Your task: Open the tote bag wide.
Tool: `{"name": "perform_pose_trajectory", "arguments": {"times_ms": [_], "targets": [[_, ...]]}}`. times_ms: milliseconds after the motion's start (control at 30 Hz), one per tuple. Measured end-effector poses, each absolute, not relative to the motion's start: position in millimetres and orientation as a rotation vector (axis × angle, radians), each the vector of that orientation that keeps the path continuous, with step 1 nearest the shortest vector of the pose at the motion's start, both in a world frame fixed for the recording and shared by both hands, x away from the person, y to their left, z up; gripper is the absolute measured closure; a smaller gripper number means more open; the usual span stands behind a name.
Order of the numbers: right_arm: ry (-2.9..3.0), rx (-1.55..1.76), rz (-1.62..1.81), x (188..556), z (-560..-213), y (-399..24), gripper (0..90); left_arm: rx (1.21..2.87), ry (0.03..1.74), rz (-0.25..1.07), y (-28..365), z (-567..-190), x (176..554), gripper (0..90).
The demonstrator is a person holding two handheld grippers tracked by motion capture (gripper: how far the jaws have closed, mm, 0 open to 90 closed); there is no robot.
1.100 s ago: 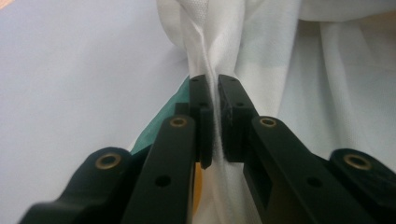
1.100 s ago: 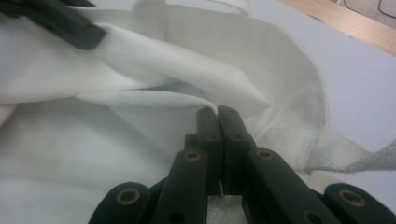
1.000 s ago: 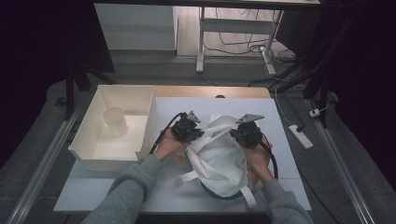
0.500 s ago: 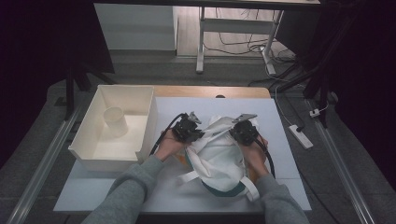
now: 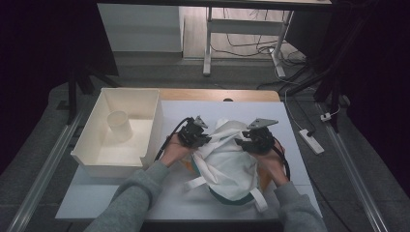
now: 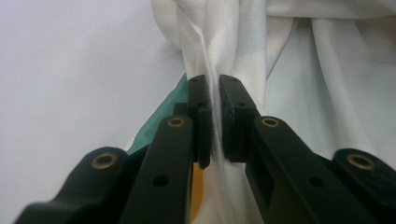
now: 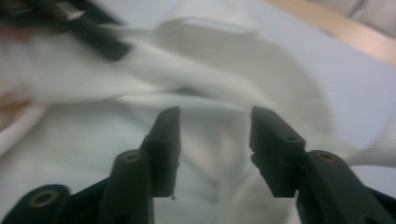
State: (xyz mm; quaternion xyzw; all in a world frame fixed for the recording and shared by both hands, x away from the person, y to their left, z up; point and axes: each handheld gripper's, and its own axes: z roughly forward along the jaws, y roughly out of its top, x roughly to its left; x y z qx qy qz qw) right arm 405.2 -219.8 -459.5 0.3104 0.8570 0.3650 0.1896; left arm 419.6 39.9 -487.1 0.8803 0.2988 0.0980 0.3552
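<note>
White cloth bag (image 5: 227, 162): mid-table, right of the white plastic bin (image 5: 145, 104). Left gripper (image 6: 215, 93): clamped on a bag fold. Right gripper (image 7: 215, 123): jaws just opened, apart, nothing pinched.

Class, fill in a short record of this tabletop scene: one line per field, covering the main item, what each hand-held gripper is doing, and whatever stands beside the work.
Main item: white cloth bag with straps, bunched on the table
Left hand-held gripper: shut on a fold of the bag's fabric
Right hand-held gripper: jaws have just been opening; apart above the bag, nothing pinched between them
Beside the work: white bin at the bag's left, with a white cup standing in it
Colours under the bag: green and orange patches
</note>
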Motion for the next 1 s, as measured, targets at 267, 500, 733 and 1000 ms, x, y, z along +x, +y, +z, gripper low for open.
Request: {"name": "perform_pose_trajectory", "arguments": {"times_ms": [267, 500, 733, 1000], "targets": [[2.636, 0.69, 0.915, 380.3, -463.4, -200.9, 43.6, 2.276, 0.775, 0.246, 40.5, -487.9, 420.5, 82.9], [2.739, 0.606, 0.793, 378.9, -479.6, -182.5, 41.7, 2.272, 0.78, 0.244, 40.0, -488.5, 420.3, 83.0], [2.814, 0.607, 0.73, 387.3, -498.4, -177.3, 44.9, 2.273, 0.781, 0.24, 40.2, -489.1, 420.5, 83.0], [2.855, 0.536, 0.666, 380.8, -502.7, -178.3, 82.2, 2.266, 0.793, 0.254, 40.9, -489.8, 419.9, 83.1]]}}
